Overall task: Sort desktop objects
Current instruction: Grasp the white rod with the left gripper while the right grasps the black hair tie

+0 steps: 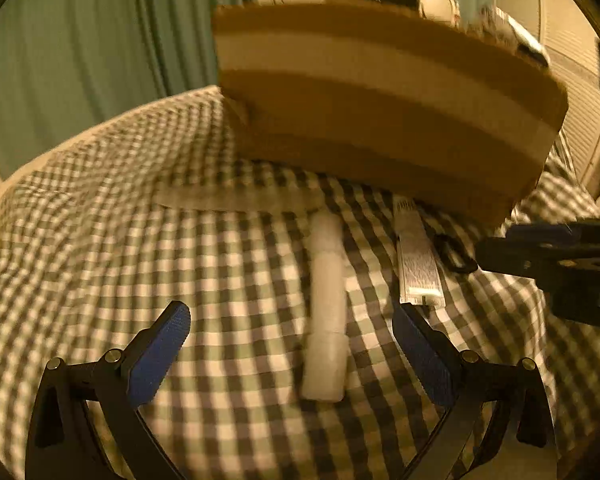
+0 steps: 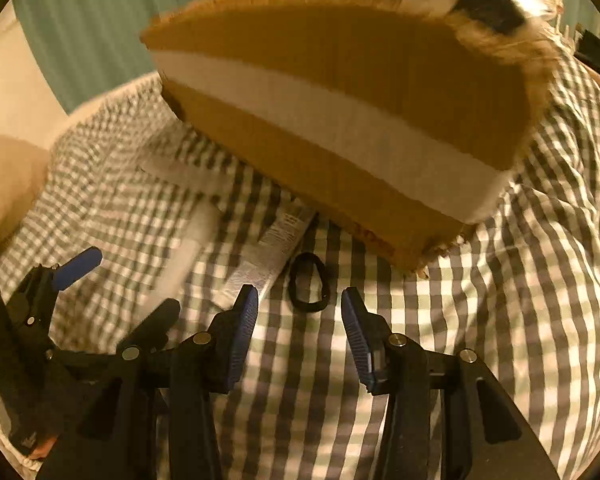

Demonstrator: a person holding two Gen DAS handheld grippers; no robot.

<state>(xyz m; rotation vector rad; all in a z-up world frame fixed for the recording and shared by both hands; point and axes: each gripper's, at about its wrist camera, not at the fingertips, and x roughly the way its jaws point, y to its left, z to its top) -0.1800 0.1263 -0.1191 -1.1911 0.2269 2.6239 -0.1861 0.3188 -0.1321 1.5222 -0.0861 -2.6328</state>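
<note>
Cardboard box [image 2: 340, 92] contents blurred, flat silver packet [image 1: 418, 264] print unreadable, white tube [image 1: 327, 304] smeared

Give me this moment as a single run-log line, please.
left gripper: open, over white tube | right gripper: open, near black hair tie | cardboard box: behind, on checked cloth

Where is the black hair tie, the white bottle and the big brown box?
black hair tie [image 2: 308, 282]: right wrist view, on its loop's upper edge.
white bottle [image 1: 327, 312]: left wrist view, middle of its body.
big brown box [image 2: 340, 76]: right wrist view, its front wall.
</note>
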